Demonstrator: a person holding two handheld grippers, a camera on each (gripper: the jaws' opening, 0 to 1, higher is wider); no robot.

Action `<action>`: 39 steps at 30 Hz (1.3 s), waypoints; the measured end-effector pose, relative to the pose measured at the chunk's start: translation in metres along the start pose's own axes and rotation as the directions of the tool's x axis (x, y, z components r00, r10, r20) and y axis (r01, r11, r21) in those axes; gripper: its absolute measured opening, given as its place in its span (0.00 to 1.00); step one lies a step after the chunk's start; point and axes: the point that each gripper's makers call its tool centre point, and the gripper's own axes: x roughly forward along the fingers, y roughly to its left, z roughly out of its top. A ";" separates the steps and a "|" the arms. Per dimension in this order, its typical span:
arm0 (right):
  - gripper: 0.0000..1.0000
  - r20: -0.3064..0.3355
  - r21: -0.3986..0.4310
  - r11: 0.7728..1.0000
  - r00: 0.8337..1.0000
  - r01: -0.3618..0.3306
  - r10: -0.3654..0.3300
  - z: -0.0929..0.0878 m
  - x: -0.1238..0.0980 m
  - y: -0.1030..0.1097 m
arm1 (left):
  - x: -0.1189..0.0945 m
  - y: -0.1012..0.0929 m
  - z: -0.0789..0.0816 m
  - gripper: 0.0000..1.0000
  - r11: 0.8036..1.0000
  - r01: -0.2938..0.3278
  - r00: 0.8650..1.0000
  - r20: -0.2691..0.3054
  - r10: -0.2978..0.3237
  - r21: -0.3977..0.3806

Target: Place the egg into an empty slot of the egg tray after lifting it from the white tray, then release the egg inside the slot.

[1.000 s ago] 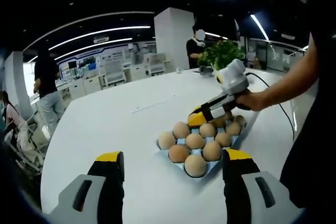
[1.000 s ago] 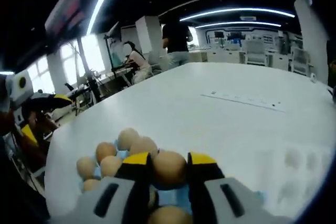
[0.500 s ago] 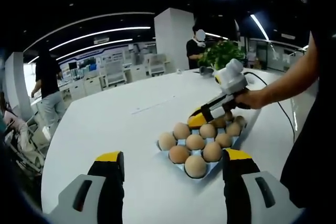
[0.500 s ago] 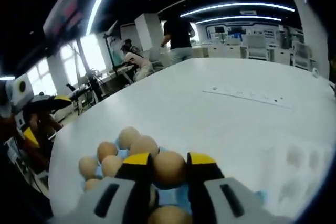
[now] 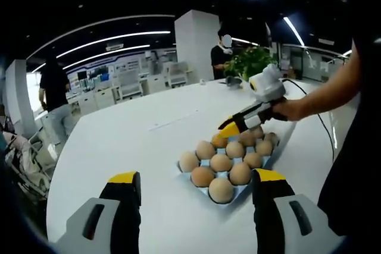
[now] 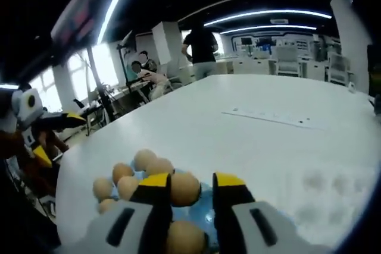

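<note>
Item: egg tray [image 5: 271, 150], pale blue, lying on a broad white table [image 5: 131, 141], its slots filled with brown eggs; no readable writing or brand mark on tray, eggs or tools, and the wall signs far across the room are too small to read. In the left gripper view the tray sits right of centre, its long axis running from the near edge away toward the far right. Right gripper [image 5: 229, 129], grey with yellow tips, held by a person's hand [image 5: 289, 110], reaches in from the right over the tray's far end. Egg [image 6: 184, 188]: seen in the right gripper view between that gripper's [image 6: 191, 187] yellow jaw tips, over a blue slot at the tray's [image 6: 208, 221] near end; whether it is lifted off the slot cannot be told. The jaws stand just beside its flanks; whether they clamp it or have let go cannot be told. Its long axis cannot be judged from this angle. Left gripper [image 5: 199, 184]: jaws spread wide apart, holding nothing, near side of the tray. Surroundings: potted green plant [image 5: 250, 60] at the table's far edge, white pillar [image 5: 196, 43], people standing at distant desks.
</note>
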 end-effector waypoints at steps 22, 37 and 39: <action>0.27 0.073 0.086 0.884 0.881 0.460 -0.466 -0.013 -0.117 -0.149 | 0.003 0.001 0.000 0.77 1.000 0.008 1.000 -0.001 -0.008 -0.001; 0.26 0.040 0.147 0.706 0.709 0.693 -0.704 -0.036 -0.178 -0.232 | 0.002 0.003 0.000 0.78 1.000 -0.009 1.000 -0.008 0.009 -0.002; 0.26 0.031 0.135 0.701 0.704 0.701 -0.710 -0.040 -0.178 -0.236 | 0.002 0.003 0.001 0.78 1.000 -0.013 1.000 -0.006 0.013 -0.007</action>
